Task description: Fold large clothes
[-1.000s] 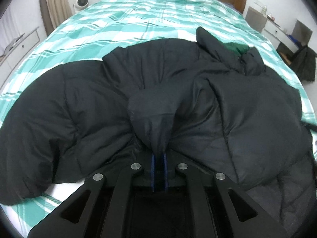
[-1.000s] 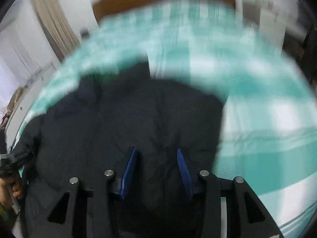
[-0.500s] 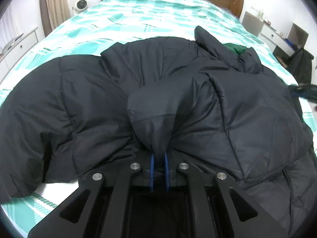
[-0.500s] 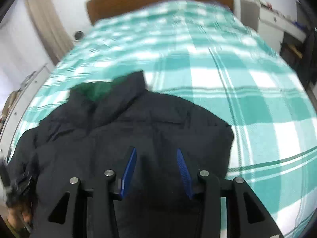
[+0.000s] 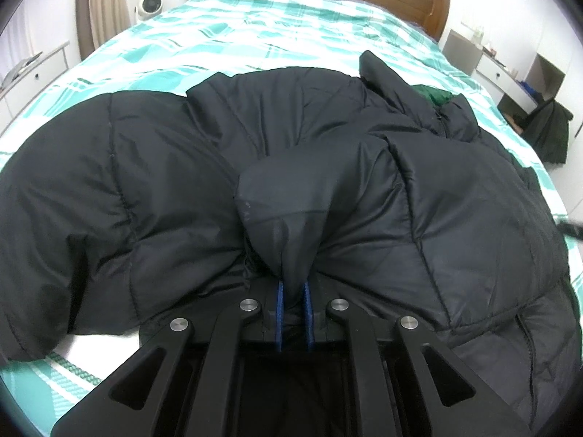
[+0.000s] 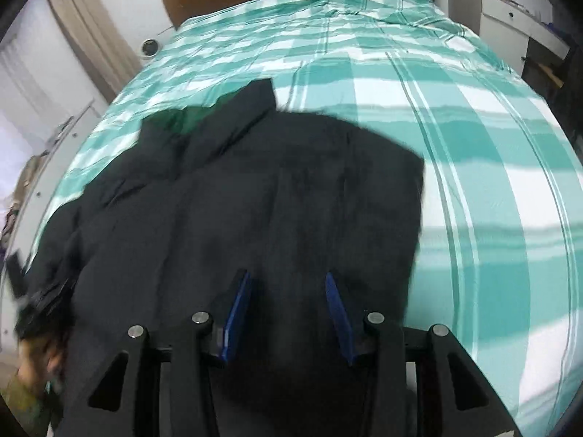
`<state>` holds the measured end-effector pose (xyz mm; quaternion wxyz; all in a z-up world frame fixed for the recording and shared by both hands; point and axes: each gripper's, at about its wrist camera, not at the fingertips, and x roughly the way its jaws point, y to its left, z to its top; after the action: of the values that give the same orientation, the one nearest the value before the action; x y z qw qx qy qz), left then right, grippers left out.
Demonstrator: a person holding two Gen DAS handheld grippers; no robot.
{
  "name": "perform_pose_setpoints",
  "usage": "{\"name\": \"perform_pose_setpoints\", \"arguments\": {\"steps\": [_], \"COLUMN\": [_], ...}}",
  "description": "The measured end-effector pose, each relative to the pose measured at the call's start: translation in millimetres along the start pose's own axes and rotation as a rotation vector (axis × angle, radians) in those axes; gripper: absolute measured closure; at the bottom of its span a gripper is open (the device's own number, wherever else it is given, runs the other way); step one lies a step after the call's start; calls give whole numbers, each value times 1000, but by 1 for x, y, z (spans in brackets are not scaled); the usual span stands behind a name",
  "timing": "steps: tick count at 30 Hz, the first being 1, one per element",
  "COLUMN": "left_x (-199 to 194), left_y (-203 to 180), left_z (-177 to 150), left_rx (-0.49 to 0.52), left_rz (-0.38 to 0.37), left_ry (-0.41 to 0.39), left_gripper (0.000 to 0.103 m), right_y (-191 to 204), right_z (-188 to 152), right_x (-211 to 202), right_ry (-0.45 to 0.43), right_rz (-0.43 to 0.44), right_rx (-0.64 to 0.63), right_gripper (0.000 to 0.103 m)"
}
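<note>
Black puffer jacket (image 5: 328, 167) lies spread across bed (image 5: 277, 32) with green-white check cover. Left gripper (image 5: 291, 291): blue pads pressed close, pinching raised peak of jacket fabric. Left view alone shows quilted seams, bunched sleeve at left, green lining (image 5: 433, 94) at collar, dark garment (image 5: 550, 134) hung by white desk. Right gripper (image 6: 288, 306): pads spread apart over jacket (image 6: 255, 200), nothing between them; whether they touch fabric unclear. Right view alone shows jacket's right edge, bare cover beyond, blurred hand (image 6: 40, 357) at lower left.
</note>
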<state>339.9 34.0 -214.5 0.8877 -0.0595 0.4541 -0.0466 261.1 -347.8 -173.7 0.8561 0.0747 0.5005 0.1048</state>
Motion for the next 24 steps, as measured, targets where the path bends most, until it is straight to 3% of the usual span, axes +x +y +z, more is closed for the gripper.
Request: {"name": "perform_pose_setpoints", "arguments": {"steps": [4, 9, 11, 12, 13, 15, 18, 21, 24], "left_x": [0, -1, -8, -13, -18, -36, -68, -102, -126], "left_y": [-2, -11, -14, -13, -12, -2, 9, 16, 29], "left_z": [0, 3, 3, 2, -1, -11, -38, -68, -92], "left_rx": [13, 55, 69, 61, 47, -5, -20, -2, -50], "left_rz": [15, 73, 112, 134, 149, 131, 19, 2, -51], "left_ry": [1, 20, 30, 37, 44, 43, 48, 40, 52], "left_gripper": [94, 92, 82, 61, 34, 18, 17, 10, 10], "right_y": [-16, -18, -7, -3, 6, 19, 44, 67, 94], "right_z": [-36, -33, -39, -42, -52, -70, -112, -158, -194], "right_x": [22, 28, 11, 5, -13, -38, -87, -127, -164], "right_ry": [94, 89, 50, 33, 1, -47, -163, -264, -379], "right_rz": [40, 15, -40, -58, -80, -79, -102, -162, -186], "right_rx": [83, 135, 125, 118, 101, 70, -17, -76, -114], "right_gripper": [60, 60, 59, 52, 46, 23, 23, 22, 22]}}
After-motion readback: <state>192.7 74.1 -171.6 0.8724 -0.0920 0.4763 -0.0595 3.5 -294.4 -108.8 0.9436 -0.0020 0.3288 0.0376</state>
